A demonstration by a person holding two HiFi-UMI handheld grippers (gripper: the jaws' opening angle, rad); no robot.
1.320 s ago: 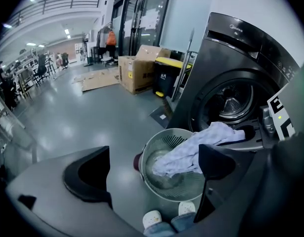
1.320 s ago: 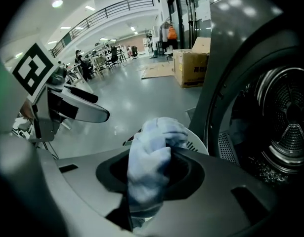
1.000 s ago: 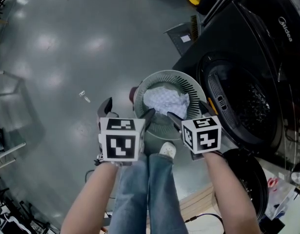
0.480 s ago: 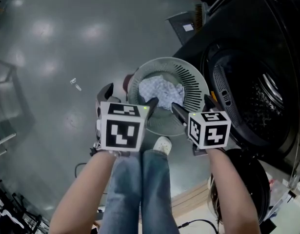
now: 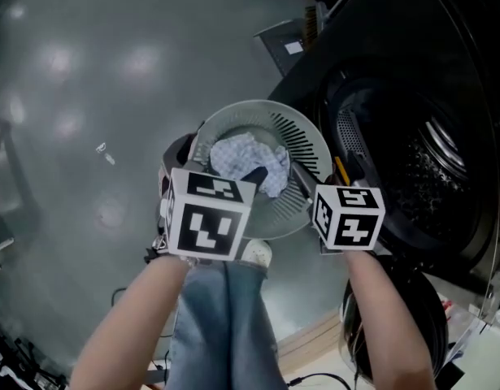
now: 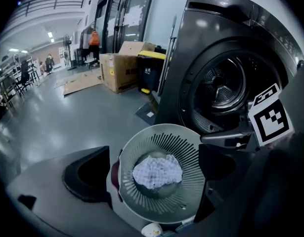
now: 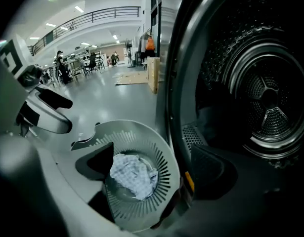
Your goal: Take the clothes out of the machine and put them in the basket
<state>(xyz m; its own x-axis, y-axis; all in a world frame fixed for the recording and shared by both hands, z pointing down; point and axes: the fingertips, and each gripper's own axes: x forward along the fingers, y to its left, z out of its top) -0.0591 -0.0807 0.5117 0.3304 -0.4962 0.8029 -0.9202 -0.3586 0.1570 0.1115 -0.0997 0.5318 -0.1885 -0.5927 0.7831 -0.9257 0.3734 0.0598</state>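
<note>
An industrial hall: polished concrete floor (image 5: pixel 87 71), cardboard boxes (image 6: pixel 119 72), mezzanine railing (image 7: pixel 105 15).

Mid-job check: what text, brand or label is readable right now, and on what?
Nothing reads clearly.
Cardboard box: print too small to read.
Black bin: label blurred.
Machine: no brand legible.
Marker cube: black-and-white pattern, no words.

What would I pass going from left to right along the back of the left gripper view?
Flat cardboard sheet → cardboard box → black bin → washing machine.
</note>
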